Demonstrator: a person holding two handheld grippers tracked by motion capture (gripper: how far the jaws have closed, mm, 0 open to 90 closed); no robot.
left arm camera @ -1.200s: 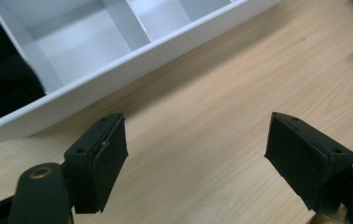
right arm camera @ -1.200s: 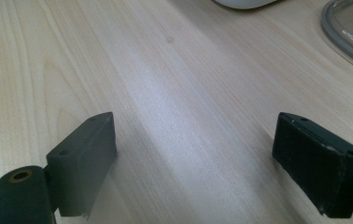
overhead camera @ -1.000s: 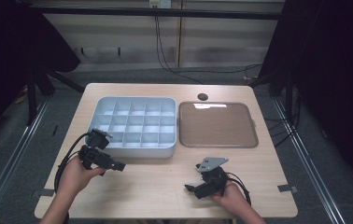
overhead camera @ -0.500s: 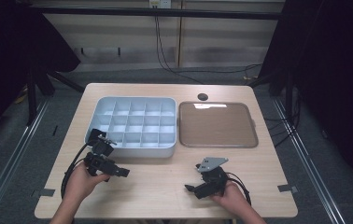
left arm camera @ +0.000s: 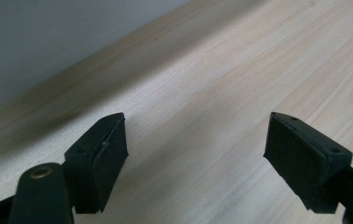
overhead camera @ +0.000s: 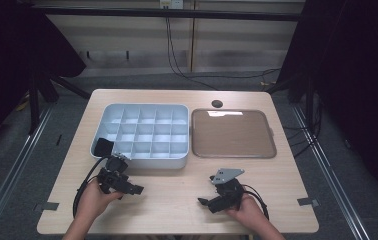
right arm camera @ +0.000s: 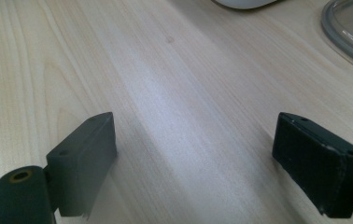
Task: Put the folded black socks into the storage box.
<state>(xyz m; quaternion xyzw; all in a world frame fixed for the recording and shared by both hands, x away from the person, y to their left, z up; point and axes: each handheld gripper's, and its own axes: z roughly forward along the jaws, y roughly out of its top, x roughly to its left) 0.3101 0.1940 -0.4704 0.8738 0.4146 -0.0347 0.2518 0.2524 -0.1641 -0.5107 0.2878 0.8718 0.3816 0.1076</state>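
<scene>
Jaws of left gripper (left arm camera: 195,158) and right gripper (right arm camera: 195,163) stand wide, empty, over bare table (overhead camera: 177,200); high view adds compartment box (overhead camera: 144,135) at 12 o'clock.

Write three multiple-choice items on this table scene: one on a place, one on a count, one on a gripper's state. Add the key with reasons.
1. Where does the clear lid lie?
A. Right of the compartment tray
B. On top of the tray
C. On the floor

2. How many compartments run along the tray's long side?
A. Two
B. Five
C. Nine

3. How do the left gripper's jaws stand?
A. Shut on a screw
B. Open, nothing between them
C. Shut on the lid

Key: A, the lid lies flat beside the tray's right wall; B, five cells per row; C is wrong, B, only bare table shows between the jaws.
</scene>
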